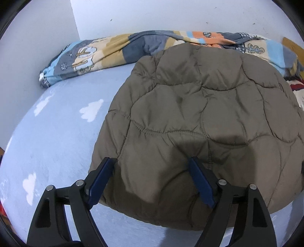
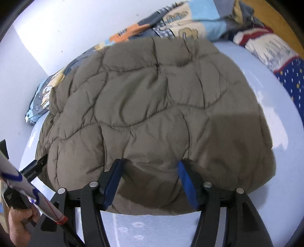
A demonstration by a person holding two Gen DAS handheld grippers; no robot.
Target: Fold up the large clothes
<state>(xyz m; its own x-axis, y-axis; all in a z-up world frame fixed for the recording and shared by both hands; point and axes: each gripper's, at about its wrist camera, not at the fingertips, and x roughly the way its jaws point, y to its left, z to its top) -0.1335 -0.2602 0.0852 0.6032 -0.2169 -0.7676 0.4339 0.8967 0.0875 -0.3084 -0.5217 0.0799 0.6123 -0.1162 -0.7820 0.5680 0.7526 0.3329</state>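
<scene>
Quilted jacket (image 1: 199,117), olive-brown, puffy, stitched in curved panels: lying folded into a rounded bundle on the bed sheet (image 1: 47,136), occupying the middle of the bed, far edge resting against the patchwork blanket (image 1: 106,51). Near hem bulging toward both cameras.

Bed sheet: pale blue, printed with white clouds, showing bare to the left of the jacket and in a strip below its near edge.

Patchwork blanket: blue, grey, beige and orange patches with tree and acorn motifs, lying bunched along the white wall (image 1: 133,17) behind the jacket.

Second bedding item (image 2: 273,51): white with red trim, adjoining dark blue fabric with small stars, lying at the right end of the bed, apart from the jacket.

Left gripper (image 1: 150,169): black frame, dark blue pads, pointing steeply down at the jacket's near left corner. Jaws standing wide apart, straddling a fold of the hem; left pad (image 1: 100,180) sitting at the jacket's outer edge, right pad resting over the fabric. Not clenching: fabric lying slack between the pads.

Right gripper (image 2: 150,171): same build, pointing steeply down at the near hem, right of centre. Jaws spread, a hump of jacket sitting between the pads, pads (image 2: 187,186) lying against the fabric without visibly squeezing it; released rather than grasping.

Person's hand (image 2: 19,222): appearing at the lower left of the right wrist view, gripping the handle of the left gripper, with a white sleeve marked in blue above it.
</scene>
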